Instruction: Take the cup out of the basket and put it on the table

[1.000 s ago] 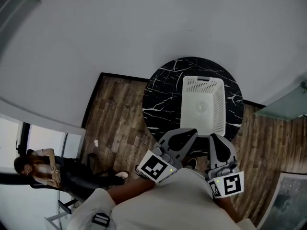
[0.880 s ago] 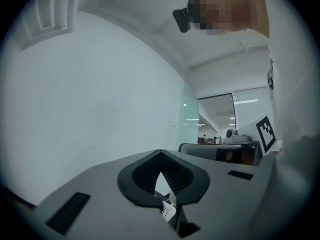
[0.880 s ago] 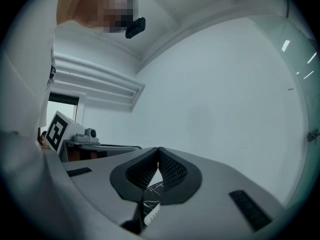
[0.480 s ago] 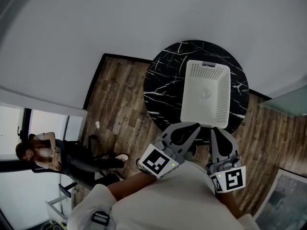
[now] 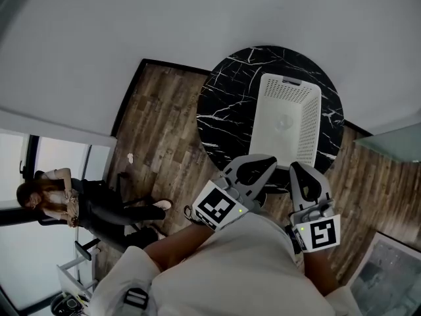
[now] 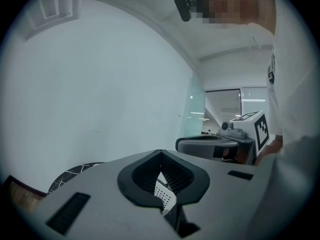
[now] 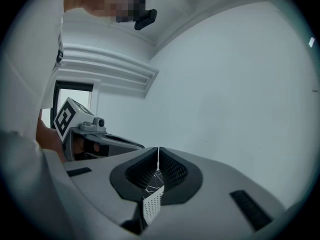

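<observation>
Far to the left a person (image 5: pixel 49 203) sits low down by a bright window. Next comes the floor (image 5: pixel 158 143), made of brown wood planks. Then there is a round table (image 5: pixel 227 117) with a black, shiny top that has thin white cracks like stone. Its left half is bare, so there is free room there.

On the right half of the table sits a white plastic basket (image 5: pixel 304 133). It is a long box shape with round corners and lots of tiny holes in its walls. The cup (image 5: pixel 284 120) lies inside the basket, near the middle. It looks pale and is hard to see.

The left gripper (image 5: pixel 266 163) is grey with black ribbed pads. Its jaws are closed tight, tip to tip, and hold nothing. The right gripper (image 5: pixel 299 170) looks the same and is also closed with nothing in it. Both tips sit by the near end of the basket, close to the table's near edge. At the far right is a pale glass wall (image 5: pixel 395 143)
</observation>
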`<action>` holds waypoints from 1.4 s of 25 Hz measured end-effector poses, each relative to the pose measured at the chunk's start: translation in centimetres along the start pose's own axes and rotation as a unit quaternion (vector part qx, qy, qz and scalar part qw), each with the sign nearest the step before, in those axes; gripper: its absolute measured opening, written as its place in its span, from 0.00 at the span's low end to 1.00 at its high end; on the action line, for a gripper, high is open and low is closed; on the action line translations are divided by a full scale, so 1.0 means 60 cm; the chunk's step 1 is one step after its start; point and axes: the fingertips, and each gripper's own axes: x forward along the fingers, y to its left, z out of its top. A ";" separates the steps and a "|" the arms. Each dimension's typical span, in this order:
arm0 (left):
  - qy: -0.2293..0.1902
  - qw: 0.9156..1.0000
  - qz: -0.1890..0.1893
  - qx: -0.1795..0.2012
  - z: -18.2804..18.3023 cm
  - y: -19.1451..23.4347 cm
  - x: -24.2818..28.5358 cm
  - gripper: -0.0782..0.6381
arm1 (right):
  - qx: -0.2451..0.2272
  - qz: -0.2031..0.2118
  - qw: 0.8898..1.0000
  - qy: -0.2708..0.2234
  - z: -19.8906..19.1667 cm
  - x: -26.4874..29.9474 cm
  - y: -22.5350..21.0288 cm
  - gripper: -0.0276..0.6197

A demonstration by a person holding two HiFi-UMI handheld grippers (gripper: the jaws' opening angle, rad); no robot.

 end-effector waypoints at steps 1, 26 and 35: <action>0.001 1.000 0.000 0.001 -0.002 0.004 0.003 0.12 | 0.002 0.000 1.000 0.001 0.001 0.006 -0.003 0.05; 0.126 0.991 0.001 -0.035 -0.132 0.119 0.093 0.12 | -0.173 0.092 0.955 0.222 -0.201 0.150 -0.090 0.10; 0.170 0.984 0.000 -0.058 -0.190 0.157 0.120 0.12 | -0.202 0.113 0.930 0.287 -0.286 0.198 -0.110 0.10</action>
